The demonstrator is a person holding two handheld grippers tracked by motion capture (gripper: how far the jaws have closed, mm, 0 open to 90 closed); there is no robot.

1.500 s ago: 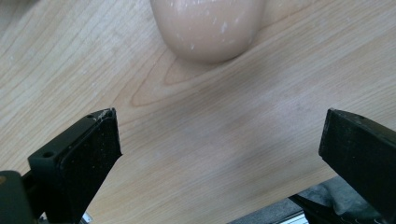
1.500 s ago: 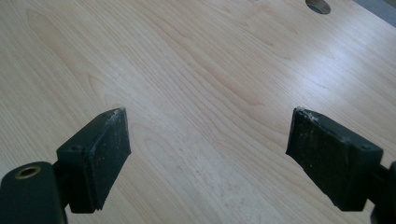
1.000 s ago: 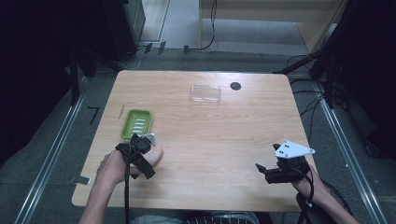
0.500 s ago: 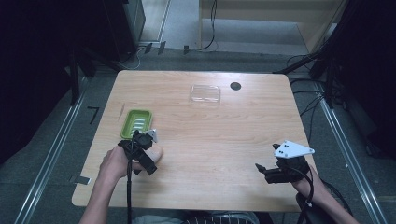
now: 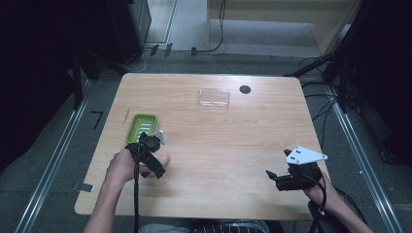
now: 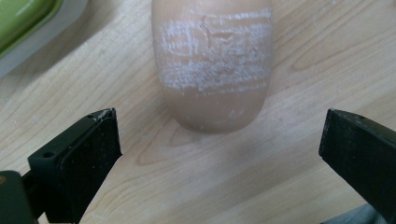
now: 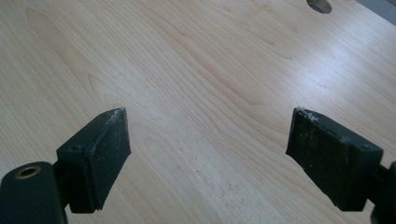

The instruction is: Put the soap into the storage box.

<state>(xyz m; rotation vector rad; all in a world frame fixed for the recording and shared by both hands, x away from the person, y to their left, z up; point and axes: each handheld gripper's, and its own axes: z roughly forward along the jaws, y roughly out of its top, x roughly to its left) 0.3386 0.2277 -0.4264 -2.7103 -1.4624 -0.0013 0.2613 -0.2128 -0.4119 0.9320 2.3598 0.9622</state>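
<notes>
Left gripper jaws wide apart, soap lying just ahead on table, beside green dish. Right gripper spread, holding nothing.

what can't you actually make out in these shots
- Tan bar, left gripper view: its far end is cut off by the top edge. In the high view the left tool and hand cover most of it.
- Green dish, left gripper view: cropped at the corner.
- Clear lid, high view: too small to tell if anything lies inside.
</notes>
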